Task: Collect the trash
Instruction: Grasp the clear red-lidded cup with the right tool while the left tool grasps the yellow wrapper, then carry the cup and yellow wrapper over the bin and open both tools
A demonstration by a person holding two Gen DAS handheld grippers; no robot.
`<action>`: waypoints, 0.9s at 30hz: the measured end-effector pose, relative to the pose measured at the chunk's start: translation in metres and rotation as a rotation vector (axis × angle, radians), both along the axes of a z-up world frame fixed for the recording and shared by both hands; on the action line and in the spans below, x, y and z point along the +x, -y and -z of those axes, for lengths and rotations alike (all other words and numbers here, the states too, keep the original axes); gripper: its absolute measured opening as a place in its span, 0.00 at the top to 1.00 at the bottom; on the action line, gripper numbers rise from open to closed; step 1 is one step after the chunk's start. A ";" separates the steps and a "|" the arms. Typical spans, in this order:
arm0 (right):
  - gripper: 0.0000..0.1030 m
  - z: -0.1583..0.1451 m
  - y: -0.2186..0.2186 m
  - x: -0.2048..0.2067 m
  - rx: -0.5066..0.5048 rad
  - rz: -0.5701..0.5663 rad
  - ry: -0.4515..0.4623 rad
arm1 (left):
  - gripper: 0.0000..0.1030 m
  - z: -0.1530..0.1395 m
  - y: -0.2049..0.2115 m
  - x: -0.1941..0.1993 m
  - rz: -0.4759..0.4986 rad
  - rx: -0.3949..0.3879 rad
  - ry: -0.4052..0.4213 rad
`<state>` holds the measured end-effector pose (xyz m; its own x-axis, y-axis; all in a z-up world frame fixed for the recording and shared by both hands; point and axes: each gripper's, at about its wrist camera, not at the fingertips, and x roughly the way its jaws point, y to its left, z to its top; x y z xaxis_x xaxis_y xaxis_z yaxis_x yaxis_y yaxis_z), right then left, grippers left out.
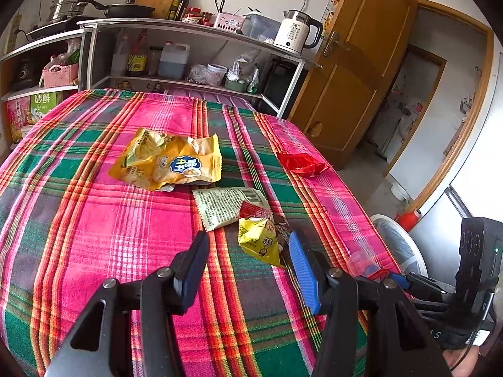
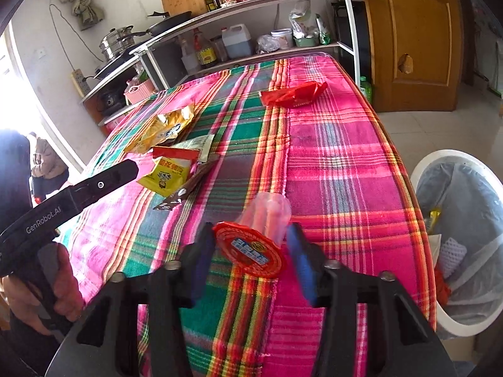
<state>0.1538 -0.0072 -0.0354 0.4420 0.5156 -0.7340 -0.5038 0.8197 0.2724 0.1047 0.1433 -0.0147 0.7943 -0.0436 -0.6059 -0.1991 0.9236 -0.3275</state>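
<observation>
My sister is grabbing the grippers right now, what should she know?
Left gripper: open, empty, fingers over the small yellow snack packet.
Right gripper: open around a clear plastic cup with a red round foil lid, which lies on the plaid tablecloth; not squeezed yet.
White bin with a clear liner: on the floor to the right of the table, already holding some rubbish.
Left to collect: the cup, the small yellow packet, the big crumpled yellow chip bag, the pale printed wrapper, the brown wrapper and the red crumpled wrapper at the far side.
</observation>
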 end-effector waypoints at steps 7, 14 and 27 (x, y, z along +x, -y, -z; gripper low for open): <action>0.56 -0.003 0.011 -0.001 0.004 0.002 0.011 | 0.47 0.011 0.003 0.021 -0.004 -0.025 -0.055; 0.56 -0.004 0.020 0.000 0.014 0.014 0.014 | 0.51 0.020 0.009 0.038 -0.005 -0.018 -0.125; 0.56 -0.017 0.040 -0.005 0.038 0.042 0.043 | 0.66 0.010 0.011 0.025 -0.020 0.003 -0.094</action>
<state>0.1488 -0.0468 -0.0181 0.4947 0.5229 -0.6941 -0.4812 0.8299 0.2823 0.1297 0.1321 -0.0245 0.7345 -0.0265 -0.6780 -0.2471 0.9202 -0.3036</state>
